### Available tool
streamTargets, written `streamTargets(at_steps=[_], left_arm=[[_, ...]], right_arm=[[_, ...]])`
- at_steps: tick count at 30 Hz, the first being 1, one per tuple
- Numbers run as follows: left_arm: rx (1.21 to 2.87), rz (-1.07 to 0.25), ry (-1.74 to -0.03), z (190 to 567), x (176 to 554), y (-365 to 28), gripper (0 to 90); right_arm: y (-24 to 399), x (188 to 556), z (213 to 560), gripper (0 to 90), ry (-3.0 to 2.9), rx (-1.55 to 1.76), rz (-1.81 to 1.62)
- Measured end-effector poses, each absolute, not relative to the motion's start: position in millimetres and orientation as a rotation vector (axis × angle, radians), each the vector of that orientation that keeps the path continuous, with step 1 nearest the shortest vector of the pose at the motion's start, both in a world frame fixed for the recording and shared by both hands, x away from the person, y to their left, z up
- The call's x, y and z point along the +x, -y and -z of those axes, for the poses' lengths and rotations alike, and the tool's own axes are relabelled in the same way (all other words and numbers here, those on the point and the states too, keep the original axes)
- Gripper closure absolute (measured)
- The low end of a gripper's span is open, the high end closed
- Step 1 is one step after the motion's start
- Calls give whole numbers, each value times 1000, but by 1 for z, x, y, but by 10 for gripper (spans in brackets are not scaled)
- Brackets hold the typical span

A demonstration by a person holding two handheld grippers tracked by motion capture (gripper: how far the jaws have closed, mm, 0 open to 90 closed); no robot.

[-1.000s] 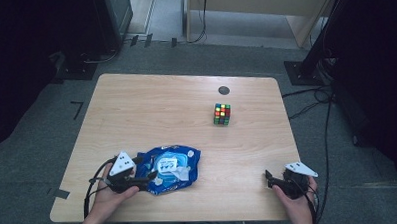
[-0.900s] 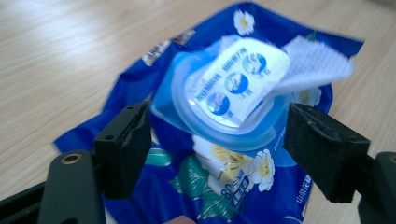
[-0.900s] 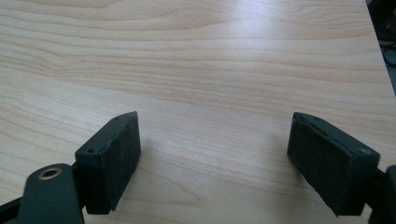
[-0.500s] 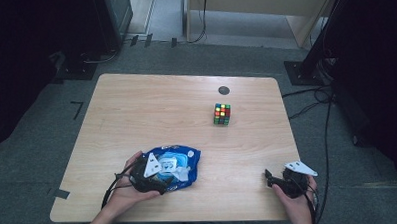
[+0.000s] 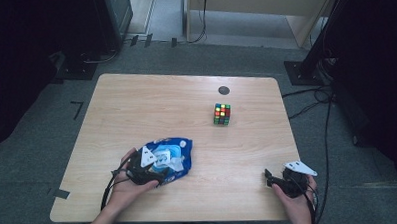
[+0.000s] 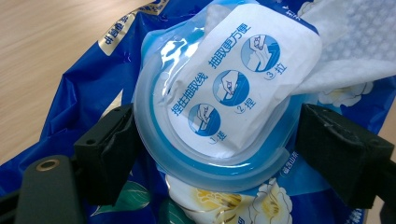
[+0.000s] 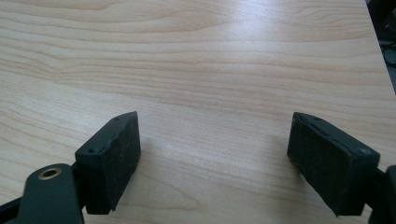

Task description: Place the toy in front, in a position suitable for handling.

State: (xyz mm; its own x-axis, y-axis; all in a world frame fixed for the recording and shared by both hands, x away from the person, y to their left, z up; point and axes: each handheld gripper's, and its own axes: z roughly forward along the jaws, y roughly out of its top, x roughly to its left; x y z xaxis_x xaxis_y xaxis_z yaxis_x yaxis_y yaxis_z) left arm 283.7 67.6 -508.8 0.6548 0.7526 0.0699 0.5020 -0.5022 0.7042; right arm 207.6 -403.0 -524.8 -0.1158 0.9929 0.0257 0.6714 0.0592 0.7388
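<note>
I have the left tongs (image 6: 219,149) spread wide over the crinkled blue plastic wet-wipe pack (image 5: 170,154), their jaws having just been opening, now standing either side of its round translucent blue lid (image 6: 210,163) without pressing on it. A white instruction sticker flap (image 6: 243,74) lies on the lid between the jaws, and a white tissue (image 6: 350,51) sticks out just beyond the far right jaw. From the high view, the left tongs (image 5: 156,174) sit on the near end of the pack. My right tongs (image 7: 224,158) are released, hovering low over the bare pale wooden counter (image 7: 210,60), well apart from the pack. A multicoloured puzzle cube (image 5: 222,113) stands farther off, beyond both tongs.
</note>
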Motion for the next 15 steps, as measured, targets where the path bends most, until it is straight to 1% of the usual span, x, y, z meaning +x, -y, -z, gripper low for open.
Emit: streamTargets(at_steps=[4, 8, 15], left_arm=[[2121, -534, -1132, 509, 304, -71, 157], [2072, -584, -1207, 511, 320, -67, 158], [2030, -618, -1305, 511, 348, -59, 158]], right_arm=[[403, 208, 525, 171, -1842, 1658, -836], [403, 208, 525, 171, -1841, 1657, -838], [403, 208, 525, 171, -1841, 1656, -839]])
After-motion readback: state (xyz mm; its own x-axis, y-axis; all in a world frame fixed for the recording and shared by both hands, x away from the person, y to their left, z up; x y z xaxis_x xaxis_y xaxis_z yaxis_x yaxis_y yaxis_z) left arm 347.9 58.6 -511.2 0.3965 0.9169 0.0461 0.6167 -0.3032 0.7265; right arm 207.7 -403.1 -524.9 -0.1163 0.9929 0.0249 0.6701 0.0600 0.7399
